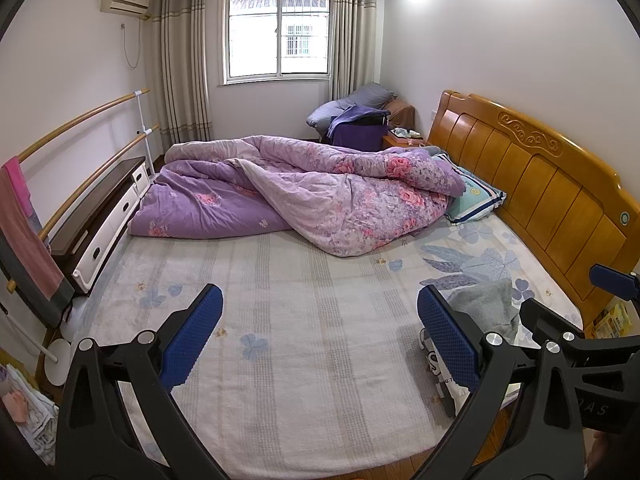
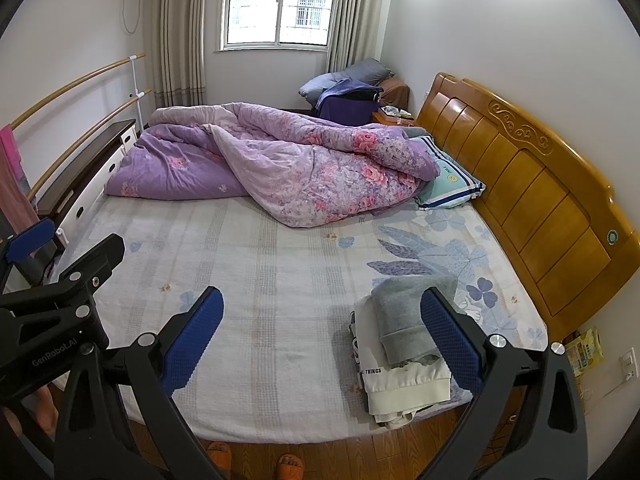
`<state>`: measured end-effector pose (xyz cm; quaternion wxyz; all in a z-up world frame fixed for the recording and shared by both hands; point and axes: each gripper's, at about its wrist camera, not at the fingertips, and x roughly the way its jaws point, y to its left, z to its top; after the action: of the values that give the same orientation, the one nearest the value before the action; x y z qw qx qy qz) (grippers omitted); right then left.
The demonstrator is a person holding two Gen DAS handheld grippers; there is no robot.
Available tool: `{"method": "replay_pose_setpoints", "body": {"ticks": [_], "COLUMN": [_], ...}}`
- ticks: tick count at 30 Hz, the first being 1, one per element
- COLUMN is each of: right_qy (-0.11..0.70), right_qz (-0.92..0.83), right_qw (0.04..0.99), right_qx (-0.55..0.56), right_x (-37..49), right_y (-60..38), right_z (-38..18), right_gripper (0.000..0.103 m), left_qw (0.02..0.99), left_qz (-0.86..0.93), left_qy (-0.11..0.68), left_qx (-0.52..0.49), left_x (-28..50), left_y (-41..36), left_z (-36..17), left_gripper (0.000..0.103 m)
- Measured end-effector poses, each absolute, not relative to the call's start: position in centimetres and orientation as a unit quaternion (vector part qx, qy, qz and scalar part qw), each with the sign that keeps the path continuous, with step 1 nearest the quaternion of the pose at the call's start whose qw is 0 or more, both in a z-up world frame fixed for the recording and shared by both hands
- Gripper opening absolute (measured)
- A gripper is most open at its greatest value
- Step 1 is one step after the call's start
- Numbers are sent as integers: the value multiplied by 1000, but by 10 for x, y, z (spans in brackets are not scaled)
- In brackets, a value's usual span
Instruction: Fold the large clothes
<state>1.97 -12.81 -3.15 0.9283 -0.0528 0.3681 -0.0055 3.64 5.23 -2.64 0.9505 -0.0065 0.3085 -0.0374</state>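
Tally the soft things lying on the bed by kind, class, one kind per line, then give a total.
Folded clothes: 2, a grey garment on top of a white garment
Quilts: 1, the purple flowered quilt
Pillows: 1, the striped pillow by the headboard
Total: 4
More clothes may hide in the stack; I cannot tell.

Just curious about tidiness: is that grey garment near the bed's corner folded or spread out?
Folded. The grey fleece garment lies as a compact doubled bundle atop a folded white garment.
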Motion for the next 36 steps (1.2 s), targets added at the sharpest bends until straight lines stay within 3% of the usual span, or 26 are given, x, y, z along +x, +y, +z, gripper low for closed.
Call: {"method": "replay_pose_setpoints", "body": {"ticks": [36], "right_qy": [374], "right_qz": [-7], "right_qw": [926], "right_qx": [-52], "right_x": [30], "right_y": [-133], "right_z": [-35], "right_gripper": [95], "left_qw": [949], "left_qz": [-38], "left_qy": [313], "left_qx": [-7], "left_x": [40], "left_y": [56], "left_z": [-29], "left_gripper": [98]}}
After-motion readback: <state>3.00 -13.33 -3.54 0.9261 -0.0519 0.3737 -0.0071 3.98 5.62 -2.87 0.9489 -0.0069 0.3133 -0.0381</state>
